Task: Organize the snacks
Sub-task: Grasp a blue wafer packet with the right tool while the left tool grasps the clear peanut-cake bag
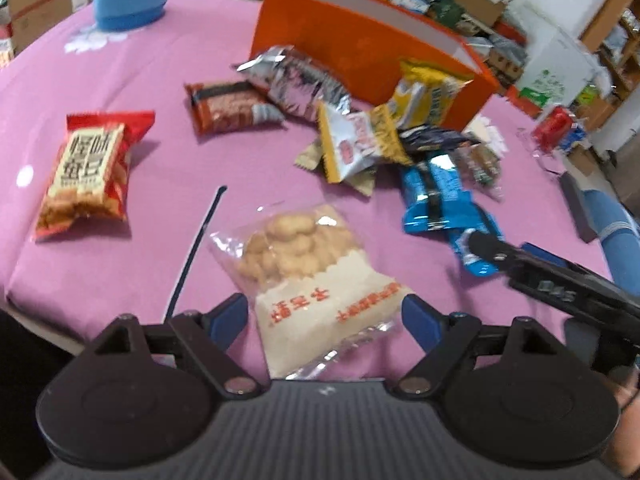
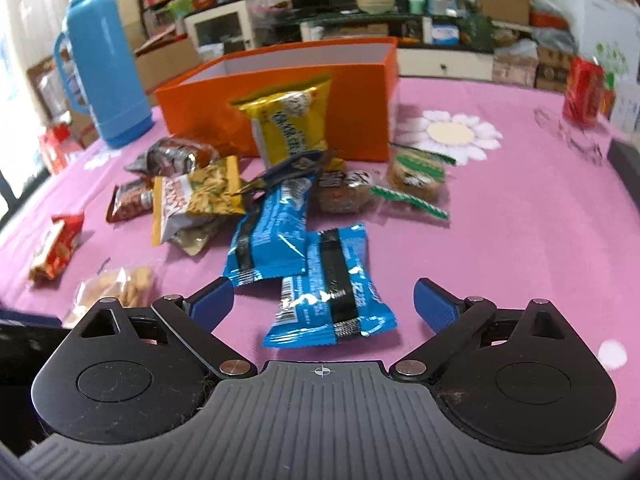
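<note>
A clear bag of small biscuits (image 1: 304, 256) lies on the pink cloth between the fingers of my left gripper (image 1: 322, 308), which is open; the pads stand at the bag's edges without pressing. My right gripper (image 2: 323, 288) is open over a blue packet (image 2: 332, 292), with a second blue packet (image 2: 272, 236) just behind it. One right gripper finger (image 1: 486, 246) shows above the blue packets (image 1: 436, 196). A pile of snacks lies in front of the open orange box (image 2: 208, 108), and a yellow bag (image 2: 292, 120) leans on its wall. A red packet (image 1: 92, 172) lies apart at the left.
A blue thermos (image 2: 100, 76) stands at the table's far left, beside the orange box (image 1: 360, 52). A red can (image 2: 584, 92) stands far right, near a dark block (image 2: 624, 164) at the edge. A black strip (image 1: 196, 248) lies left of the biscuit bag. Cluttered shelves stand behind.
</note>
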Demonstrator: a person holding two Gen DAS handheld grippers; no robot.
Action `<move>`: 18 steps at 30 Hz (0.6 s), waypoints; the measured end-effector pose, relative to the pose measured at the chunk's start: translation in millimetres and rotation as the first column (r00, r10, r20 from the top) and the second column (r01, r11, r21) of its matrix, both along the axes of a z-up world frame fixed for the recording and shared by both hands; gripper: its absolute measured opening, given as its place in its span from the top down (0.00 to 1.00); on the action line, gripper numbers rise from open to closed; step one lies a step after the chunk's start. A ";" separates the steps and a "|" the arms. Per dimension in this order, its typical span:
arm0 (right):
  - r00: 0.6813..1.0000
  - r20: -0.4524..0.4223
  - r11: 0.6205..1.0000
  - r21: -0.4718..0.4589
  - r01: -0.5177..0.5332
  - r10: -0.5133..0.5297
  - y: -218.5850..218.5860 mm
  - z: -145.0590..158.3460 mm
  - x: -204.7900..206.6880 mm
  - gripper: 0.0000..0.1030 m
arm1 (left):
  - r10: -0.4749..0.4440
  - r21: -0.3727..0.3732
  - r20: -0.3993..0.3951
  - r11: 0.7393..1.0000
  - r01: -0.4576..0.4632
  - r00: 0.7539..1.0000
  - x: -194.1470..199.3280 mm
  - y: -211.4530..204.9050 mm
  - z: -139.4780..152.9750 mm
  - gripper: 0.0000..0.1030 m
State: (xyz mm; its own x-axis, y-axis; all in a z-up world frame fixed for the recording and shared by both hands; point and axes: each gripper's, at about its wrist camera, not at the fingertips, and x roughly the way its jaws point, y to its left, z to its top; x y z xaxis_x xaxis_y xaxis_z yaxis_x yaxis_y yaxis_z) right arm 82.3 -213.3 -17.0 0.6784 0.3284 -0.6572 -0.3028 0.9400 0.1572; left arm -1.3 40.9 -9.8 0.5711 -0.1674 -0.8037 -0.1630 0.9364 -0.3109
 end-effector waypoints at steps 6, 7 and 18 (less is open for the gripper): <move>0.999 -0.032 0.998 0.046 0.044 -0.042 -12.1 -3.2 6.1 0.15 | -0.009 0.059 0.004 0.998 0.009 1.000 25.0 -7.9 -10.1 0.18; 0.999 -0.035 0.998 0.044 0.039 -0.038 -11.7 -4.1 6.6 0.15 | -0.022 0.074 0.006 0.997 0.022 1.000 28.8 -6.7 -10.8 0.18; 1.000 -0.030 0.998 -0.055 0.006 -0.008 5.1 -11.9 13.0 0.15 | -0.096 0.105 0.035 0.990 0.092 0.995 29.2 46.4 1.1 0.18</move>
State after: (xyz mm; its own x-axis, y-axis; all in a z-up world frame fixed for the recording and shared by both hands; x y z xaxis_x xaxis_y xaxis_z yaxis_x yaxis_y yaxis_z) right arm 95.3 -208.2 -28.9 0.6604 0.2868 -0.6940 -0.2919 0.9496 0.1146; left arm 27.8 87.3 -8.7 0.5889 -0.1395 -0.7960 -0.0620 0.9743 -0.2167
